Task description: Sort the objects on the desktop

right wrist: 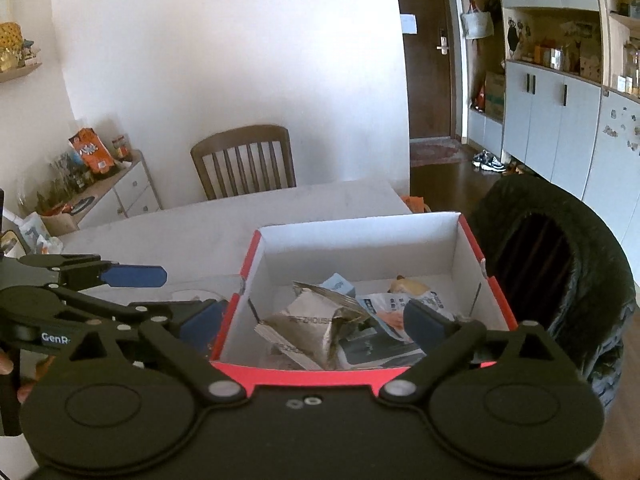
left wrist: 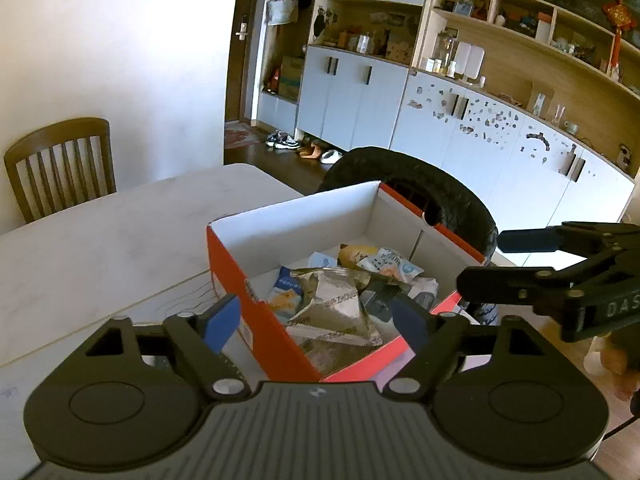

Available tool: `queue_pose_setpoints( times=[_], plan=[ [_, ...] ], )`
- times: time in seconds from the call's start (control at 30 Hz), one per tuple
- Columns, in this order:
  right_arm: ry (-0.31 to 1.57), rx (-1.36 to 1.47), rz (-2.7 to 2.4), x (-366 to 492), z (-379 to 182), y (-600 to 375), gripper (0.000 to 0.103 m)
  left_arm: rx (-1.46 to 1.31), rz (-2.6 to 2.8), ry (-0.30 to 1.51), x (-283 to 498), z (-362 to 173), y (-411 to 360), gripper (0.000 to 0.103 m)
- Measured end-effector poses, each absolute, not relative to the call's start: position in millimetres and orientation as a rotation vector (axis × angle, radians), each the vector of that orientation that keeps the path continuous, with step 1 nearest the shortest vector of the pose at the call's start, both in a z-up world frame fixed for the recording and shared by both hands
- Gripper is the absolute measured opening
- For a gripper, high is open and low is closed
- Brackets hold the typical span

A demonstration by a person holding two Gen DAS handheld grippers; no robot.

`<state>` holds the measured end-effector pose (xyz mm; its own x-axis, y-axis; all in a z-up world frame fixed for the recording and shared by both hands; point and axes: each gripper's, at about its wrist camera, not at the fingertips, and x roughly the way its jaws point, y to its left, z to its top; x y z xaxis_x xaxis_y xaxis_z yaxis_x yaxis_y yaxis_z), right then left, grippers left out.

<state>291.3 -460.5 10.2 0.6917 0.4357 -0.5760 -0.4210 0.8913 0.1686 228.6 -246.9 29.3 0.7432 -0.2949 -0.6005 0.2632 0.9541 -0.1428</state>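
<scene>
Hovering level over the red box (left wrist: 256, 316), both grippers, left (left wrist: 318, 322) and right (right wrist: 316, 326), spread wide, empty.

We see the red box (right wrist: 472, 240) open at the top, so a gripper can come down into it from above; its four upright walls block any way in from the side. Crumpled snack packets (right wrist: 320, 320) cover the near half of its floor, while the far strip by the back wall lies bare. Left of the box, the white table (left wrist: 100, 240) offers broad open room. On the box's right, a black padded chair (right wrist: 560, 264) stands just beside the wall and narrows that side. A wooden chair (right wrist: 244, 160) stands at the table's far edge.
</scene>
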Motion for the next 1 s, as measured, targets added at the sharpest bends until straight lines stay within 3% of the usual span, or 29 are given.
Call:
queue_pose_setpoints(
  times=[0.2,0.27,1.0],
  plan=[
    [0.619,0.03,0.447,277.2,12.9,-456.8,0.102,-0.058,-0.302,0.678,220.2,27.0,-238.6,0.089],
    [0.614,0.021,0.436,272.6,13.1,-455.2,0.102,-0.062,-0.306,0.677,218.8,26.7,-237.5,0.103],
    [0.604,-0.002,0.403,242.5,9.6,-436.6,0.102,-0.066,-0.311,0.681,186.8,32.2,-221.0,0.103]
  ],
)
